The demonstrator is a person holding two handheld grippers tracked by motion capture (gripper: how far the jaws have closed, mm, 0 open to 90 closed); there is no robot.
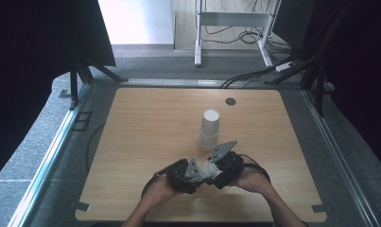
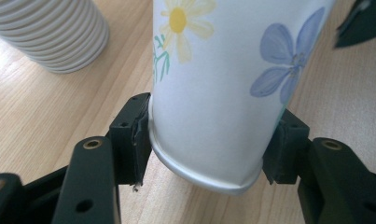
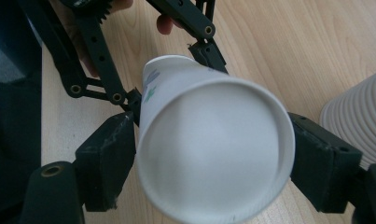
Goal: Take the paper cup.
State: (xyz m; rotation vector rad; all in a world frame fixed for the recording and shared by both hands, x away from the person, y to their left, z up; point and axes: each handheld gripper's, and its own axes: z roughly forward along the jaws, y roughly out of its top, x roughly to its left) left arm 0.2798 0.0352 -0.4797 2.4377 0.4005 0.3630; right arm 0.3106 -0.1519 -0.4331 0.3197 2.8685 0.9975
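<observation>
Near the front edge of the table (image 1: 131, 142), the left tool (image 2: 206, 154) is clamping the base end of the flowered paper cup (image 2: 223, 93). The cup is lying level between both tools, its long axis running left to right, its mouth pointing toward the right tool (image 3: 209, 168), whose jaws are flanking the rim; whether they are pressing is unclear. The cup stack (image 1: 210, 130) is standing just behind.

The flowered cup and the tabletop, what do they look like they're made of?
Flowered cup: seemingly thin paper with a smooth, matte white finish, judging by its printed flowers, rolled rim and recessed base. A coating cannot be told.

Tabletop: a light wood look with fine straight grain and low sheen; possibly laminate rather than solid wood, since the grain is very even.
</observation>
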